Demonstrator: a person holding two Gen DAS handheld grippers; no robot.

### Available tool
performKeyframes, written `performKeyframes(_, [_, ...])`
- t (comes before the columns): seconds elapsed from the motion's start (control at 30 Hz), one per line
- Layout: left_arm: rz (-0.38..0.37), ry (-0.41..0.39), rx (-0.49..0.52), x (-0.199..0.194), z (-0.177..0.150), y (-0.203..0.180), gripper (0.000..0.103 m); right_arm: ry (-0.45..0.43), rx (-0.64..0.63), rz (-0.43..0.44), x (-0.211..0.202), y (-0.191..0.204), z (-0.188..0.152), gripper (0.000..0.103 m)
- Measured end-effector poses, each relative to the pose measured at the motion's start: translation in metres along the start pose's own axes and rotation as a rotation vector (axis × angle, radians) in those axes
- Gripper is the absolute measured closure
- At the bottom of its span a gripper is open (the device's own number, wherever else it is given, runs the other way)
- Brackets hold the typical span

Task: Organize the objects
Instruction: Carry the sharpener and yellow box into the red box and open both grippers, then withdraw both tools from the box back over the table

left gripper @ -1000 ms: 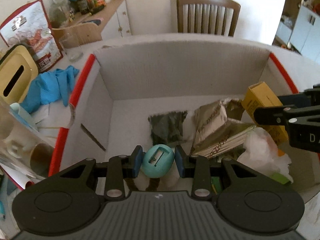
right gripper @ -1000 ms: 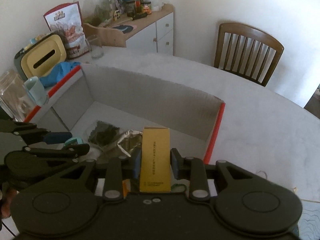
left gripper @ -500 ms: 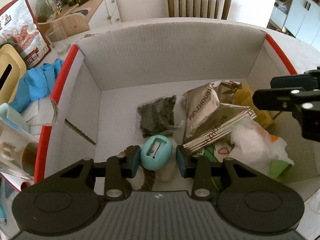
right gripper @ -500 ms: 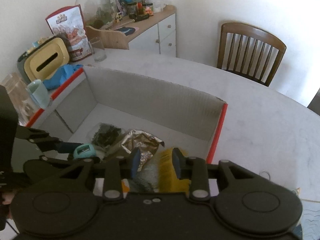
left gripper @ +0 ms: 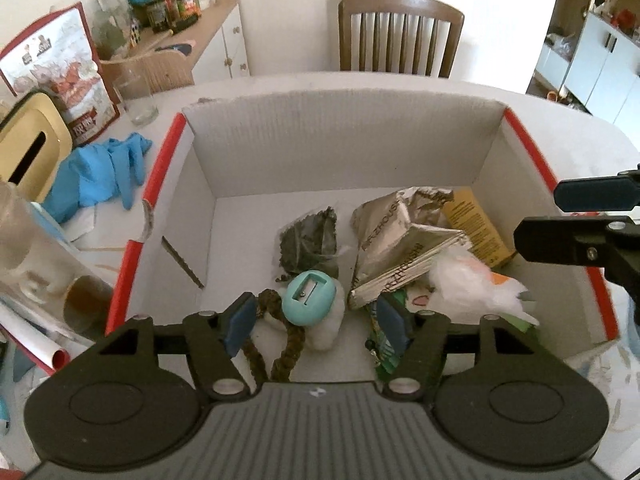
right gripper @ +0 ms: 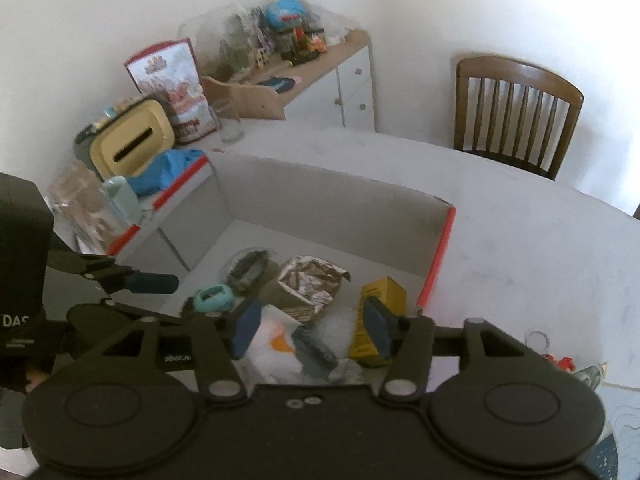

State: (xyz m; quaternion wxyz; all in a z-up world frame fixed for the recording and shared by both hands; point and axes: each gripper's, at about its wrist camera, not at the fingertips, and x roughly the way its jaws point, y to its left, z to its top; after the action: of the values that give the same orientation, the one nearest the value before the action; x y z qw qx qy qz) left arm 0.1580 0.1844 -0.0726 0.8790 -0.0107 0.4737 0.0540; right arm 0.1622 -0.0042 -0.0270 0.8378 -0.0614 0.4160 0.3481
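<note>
A white cardboard box (left gripper: 344, 148) with red edges stands on the table. In it lies a teal pencil sharpener (left gripper: 308, 298) on a white lump, loose below my left gripper (left gripper: 316, 326), whose jaws are opening with nothing pressed between them. A yellow carton (right gripper: 378, 306) lies at the box's right side, against the silver foil bag (right gripper: 310, 282). My right gripper (right gripper: 312, 326) hangs over it, its jaws opening and free of the carton. The sharpener (right gripper: 212, 298) also shows in the right wrist view.
A dark leafy packet (left gripper: 308, 240), a white plastic wad (left gripper: 468, 280) and a braided brown cord (left gripper: 286, 354) also lie in the box. Left of it are a blue glove (left gripper: 100, 172), a yellow tissue box (left gripper: 28, 152), glasses and a snack bag (left gripper: 64, 76). A wooden chair (left gripper: 400, 36) stands behind the table.
Both grippers have let go: the sharpener and the yellow carton dropped into the box and the jaws spread. Both hands have lifted a little.
</note>
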Motion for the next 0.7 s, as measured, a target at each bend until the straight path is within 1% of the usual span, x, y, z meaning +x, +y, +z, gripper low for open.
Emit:
performKeyframes(0.23, [0.0,-0.069,-0.009,-0.032,-0.005,-0.006,0.037,-0.045,-0.002,0.05,-0.026,0.003,-0.004,0.04])
performKeyframes(0.33, [0.024,-0.105,-0.007,-0.048,-0.006,-0.011,0.036,-0.07,0.004,0.069,-0.04,0.003,-0.007,0.034])
performKeyframes(0.37, [0.032,-0.113,-0.013,-0.052,-0.006,-0.012,0.034,-0.081,0.005,0.076,-0.045,0.002,-0.008,0.031])
performKeyframes(0.43, [0.029,-0.13,-0.031,-0.061,-0.006,-0.014,0.029,-0.099,0.007,0.089,-0.055,0.001,-0.009,0.03])
performKeyframes(0.57, [0.013,-0.151,-0.061,-0.075,-0.007,-0.017,0.028,-0.129,0.005,0.105,-0.072,-0.001,-0.014,0.024])
performKeyframes(0.63, [0.004,-0.156,-0.077,-0.082,-0.008,-0.019,0.024,-0.145,0.009,0.113,-0.08,-0.002,-0.017,0.021])
performKeyframes(0.7, [-0.005,-0.168,-0.089,-0.089,-0.009,-0.023,0.024,-0.161,0.014,0.126,-0.089,-0.006,-0.02,0.018])
